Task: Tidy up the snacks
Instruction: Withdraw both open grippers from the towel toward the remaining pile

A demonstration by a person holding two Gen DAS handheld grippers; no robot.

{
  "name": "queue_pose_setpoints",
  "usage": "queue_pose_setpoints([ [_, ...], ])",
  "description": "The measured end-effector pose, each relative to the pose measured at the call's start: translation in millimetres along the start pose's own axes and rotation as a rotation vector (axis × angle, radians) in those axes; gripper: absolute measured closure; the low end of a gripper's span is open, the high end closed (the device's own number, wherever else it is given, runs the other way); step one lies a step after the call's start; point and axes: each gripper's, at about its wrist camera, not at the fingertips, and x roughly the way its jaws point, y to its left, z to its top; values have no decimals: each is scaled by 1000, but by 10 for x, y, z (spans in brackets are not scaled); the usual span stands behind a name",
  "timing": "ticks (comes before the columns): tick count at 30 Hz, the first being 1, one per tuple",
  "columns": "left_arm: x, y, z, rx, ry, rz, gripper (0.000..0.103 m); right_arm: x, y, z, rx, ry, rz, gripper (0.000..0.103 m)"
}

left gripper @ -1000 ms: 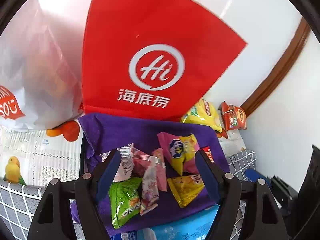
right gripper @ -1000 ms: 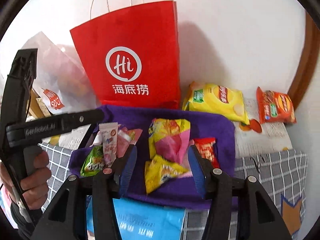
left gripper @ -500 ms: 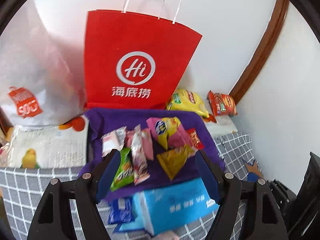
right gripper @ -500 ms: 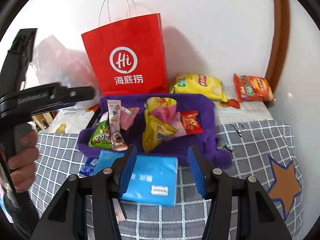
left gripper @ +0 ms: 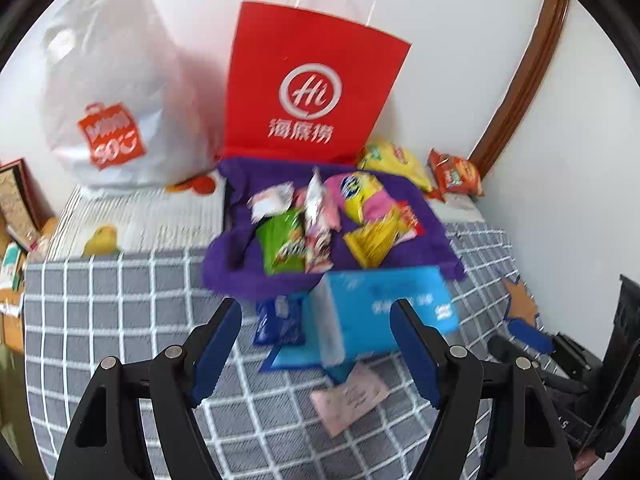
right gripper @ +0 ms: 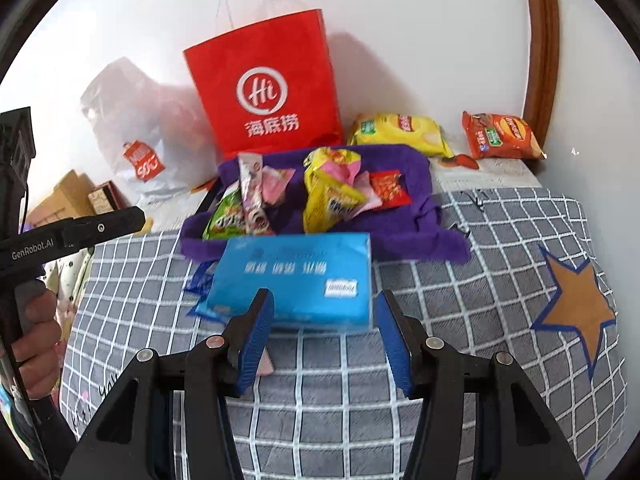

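Only the right wrist view shows the star patch point(right gripper: 574, 306).

Lighting: bright, even daylight; your white wall point(left gripper: 460, 40) is nearly washed out. Shadows: the red paper bag point(right gripper: 268, 92) throws a soft one rightward onto that wall. Blur: motion smear softens the snack packets point(left gripper: 316, 220) and blue box point(right gripper: 296, 276) lettering in both views. Distortion: strong fisheye curve, black vignette at your corners.
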Motion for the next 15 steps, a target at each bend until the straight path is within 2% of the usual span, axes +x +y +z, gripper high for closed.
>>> queue_pose_setpoints([
  [3, -24, 67, -181, -6, 13, 30, 28, -15, 67, -119, -25, -3, -21, 50],
  [10, -84, 261, -523, -24, 17, 91, 28, 13, 147, -310, -31, -16, 15, 50],
  [15, -49, 457, -675, -74, 32, 108, 28, 173, 284, -409, -69, 30, 35, 50],
])
